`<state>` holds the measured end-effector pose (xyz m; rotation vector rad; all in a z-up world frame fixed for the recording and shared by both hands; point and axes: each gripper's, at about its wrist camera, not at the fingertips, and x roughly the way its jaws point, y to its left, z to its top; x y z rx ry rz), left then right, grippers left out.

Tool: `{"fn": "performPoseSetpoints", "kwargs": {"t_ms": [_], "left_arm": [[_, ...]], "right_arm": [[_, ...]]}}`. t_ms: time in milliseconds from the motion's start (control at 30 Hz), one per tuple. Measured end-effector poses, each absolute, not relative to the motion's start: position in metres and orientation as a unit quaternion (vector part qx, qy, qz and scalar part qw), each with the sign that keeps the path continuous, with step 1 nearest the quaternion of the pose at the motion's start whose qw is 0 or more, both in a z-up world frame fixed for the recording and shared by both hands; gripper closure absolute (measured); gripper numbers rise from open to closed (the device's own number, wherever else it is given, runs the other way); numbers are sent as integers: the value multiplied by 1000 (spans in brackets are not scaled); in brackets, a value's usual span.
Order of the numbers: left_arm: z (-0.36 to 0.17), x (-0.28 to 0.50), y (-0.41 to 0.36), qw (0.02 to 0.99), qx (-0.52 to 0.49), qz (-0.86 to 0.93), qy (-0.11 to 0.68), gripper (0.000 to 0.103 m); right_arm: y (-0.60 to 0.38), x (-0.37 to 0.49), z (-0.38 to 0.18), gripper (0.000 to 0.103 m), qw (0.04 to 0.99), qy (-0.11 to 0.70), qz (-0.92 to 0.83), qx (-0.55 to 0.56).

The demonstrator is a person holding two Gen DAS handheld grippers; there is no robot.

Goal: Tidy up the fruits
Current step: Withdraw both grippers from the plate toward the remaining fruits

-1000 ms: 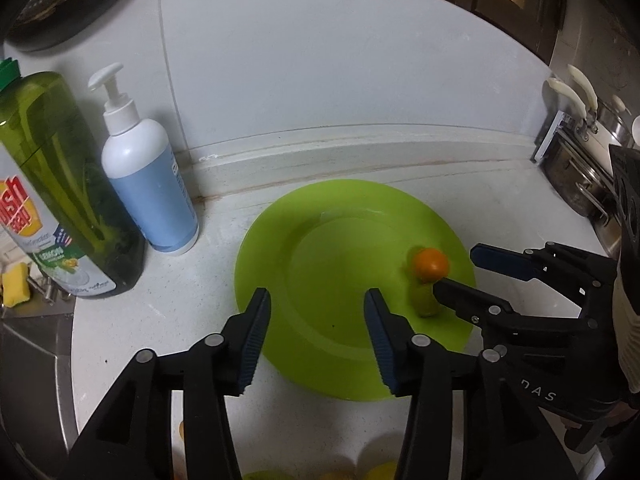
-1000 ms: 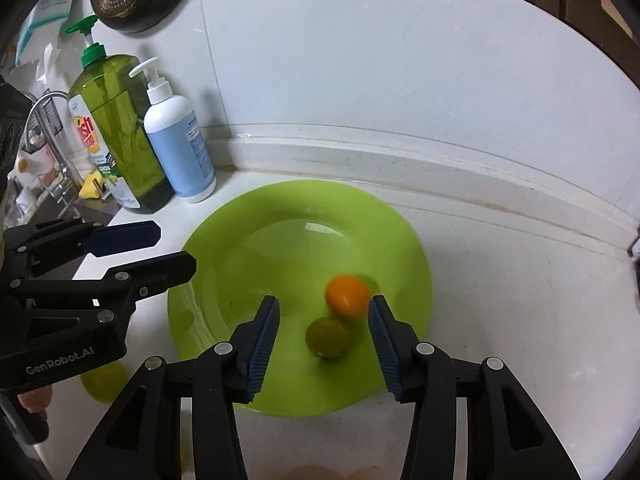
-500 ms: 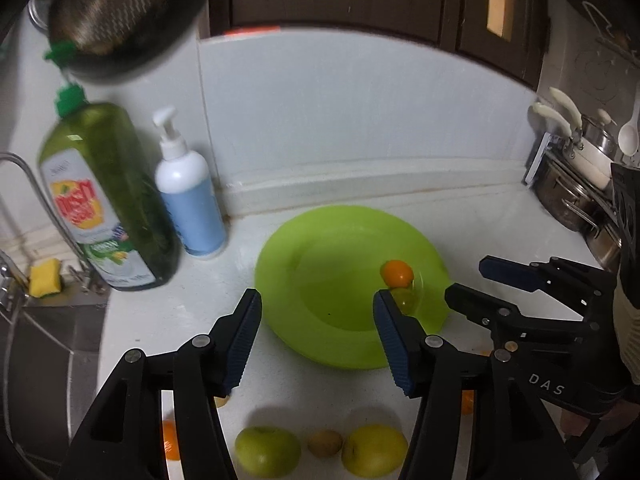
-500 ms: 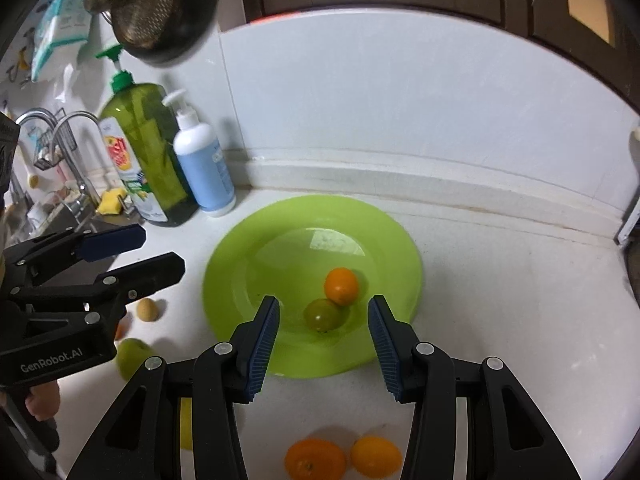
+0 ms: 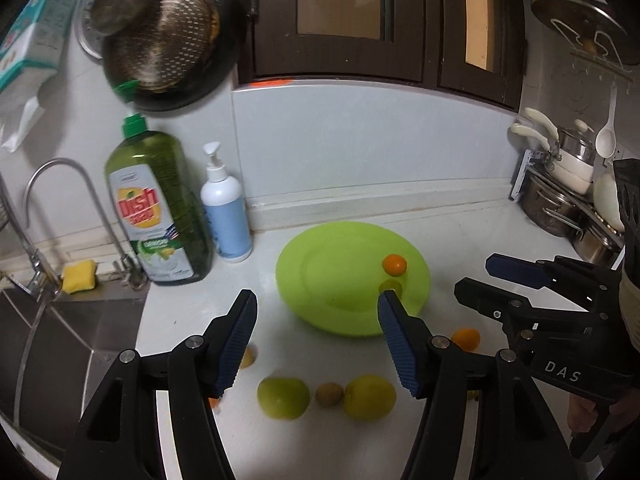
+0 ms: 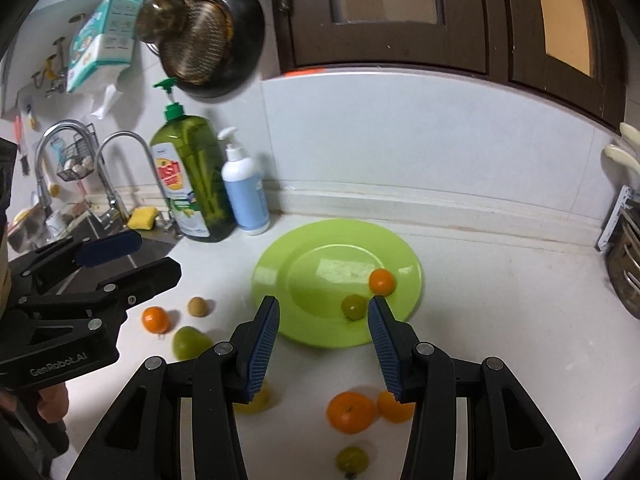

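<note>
A lime green plate (image 5: 340,280) (image 6: 312,280) lies on the white counter. It holds a small orange (image 5: 394,264) (image 6: 382,281) and a small green fruit (image 6: 354,307). Loose fruit lies in front of the plate: a green apple (image 5: 283,397) (image 6: 188,342), a kiwi (image 5: 329,394) (image 6: 197,306), a yellow fruit (image 5: 370,396), two oranges (image 6: 351,412) (image 6: 394,406), another orange (image 6: 155,319) and a small green fruit (image 6: 351,459). My left gripper (image 5: 316,340) is open and empty above the counter. My right gripper (image 6: 322,344) is open and empty, near the plate's front rim.
A green dish soap bottle (image 5: 158,208) and a white pump bottle (image 5: 226,216) stand at the back left. A sink (image 5: 60,340) with a tap (image 5: 52,208) and yellow sponge (image 5: 80,276) is at left. Pots (image 5: 568,192) stand at right.
Both grippers have pulled back and up from the plate, so the loose fruit in front of it has come into view. Both stay open and empty.
</note>
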<state>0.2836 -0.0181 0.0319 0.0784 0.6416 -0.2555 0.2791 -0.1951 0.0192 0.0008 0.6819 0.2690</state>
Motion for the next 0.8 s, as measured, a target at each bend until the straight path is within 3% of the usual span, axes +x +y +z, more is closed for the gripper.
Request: {"fn": "performPoseSetpoints", "kwargs": {"t_ms": [233, 567, 800], "left_arm": [[26, 248, 8, 944, 36, -105, 310, 40], [4, 224, 38, 941, 28, -88, 327, 40], [-19, 220, 43, 938, 57, -101, 327, 40]], "right_arm": [[-172, 256, 16, 56, 930, 332, 156, 3], [-137, 232, -2, 44, 922, 345, 175, -11], [-124, 228, -23, 44, 916, 364, 168, -29]]}}
